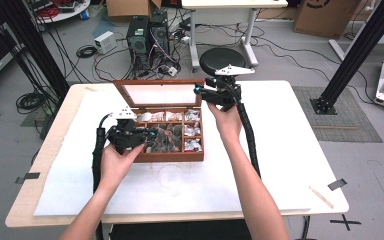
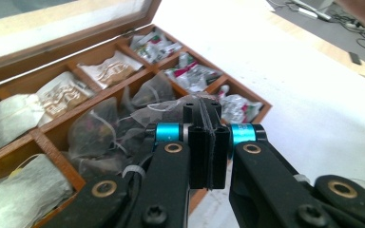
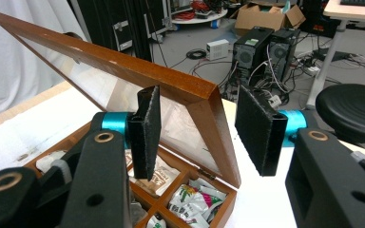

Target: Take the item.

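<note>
The wooden tea box [image 1: 167,156] is set mid-bench, its glass lid [image 3: 123,71] raised. The right claw [image 3: 204,130] is spread apart astride the lid's corner; the left claw [image 2: 204,142] is clenched empty over the box's middle compartments. The lid could be slammed if nudged.

Bright, even indoor light; soft shadows, slightly blurry, low-resolution frames.

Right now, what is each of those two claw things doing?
Left gripper: closed, apparently empty, above the tea box.
Right gripper: open, straddling the lid corner.
</note>
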Demonstrator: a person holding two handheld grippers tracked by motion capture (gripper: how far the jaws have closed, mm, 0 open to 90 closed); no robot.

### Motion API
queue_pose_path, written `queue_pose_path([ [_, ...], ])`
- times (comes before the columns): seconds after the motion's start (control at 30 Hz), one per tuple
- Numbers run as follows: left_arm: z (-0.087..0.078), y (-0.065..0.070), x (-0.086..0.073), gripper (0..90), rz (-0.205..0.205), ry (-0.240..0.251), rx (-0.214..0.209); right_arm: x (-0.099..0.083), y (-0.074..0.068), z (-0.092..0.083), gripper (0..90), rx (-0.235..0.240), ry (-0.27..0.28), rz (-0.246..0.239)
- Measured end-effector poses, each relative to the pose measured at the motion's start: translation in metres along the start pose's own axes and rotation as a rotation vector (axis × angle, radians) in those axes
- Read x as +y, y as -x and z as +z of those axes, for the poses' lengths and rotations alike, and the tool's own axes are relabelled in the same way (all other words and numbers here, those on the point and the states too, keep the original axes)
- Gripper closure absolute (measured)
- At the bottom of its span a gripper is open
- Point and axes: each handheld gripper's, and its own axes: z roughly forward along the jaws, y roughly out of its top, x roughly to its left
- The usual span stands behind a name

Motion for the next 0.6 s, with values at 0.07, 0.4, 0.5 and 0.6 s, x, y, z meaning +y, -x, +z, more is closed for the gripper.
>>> queue_pose_path([
  [0.07,-0.003,0.005,0.003,89.4,0.014,0.002,-0.012,0.0,0.0,0.0,52.3,0.0,0.0,0.0],
  [0.4,-0.013,0.03,0.007,89.5,0.069,0.012,-0.082,0.0,0.0,0.0,52.3,-0.001,-0.001,0.003],
  [0.5,-0.016,0.039,0.008,89.4,0.081,0.016,-0.114,0.0,-0.001,0.0,52.3,-0.003,-0.004,0.003],
  [0.6,-0.019,0.046,0.009,89.4,0.097,0.023,-0.134,0.0,-0.001,-0.001,52.3,-0.002,-0.004,0.004],
])
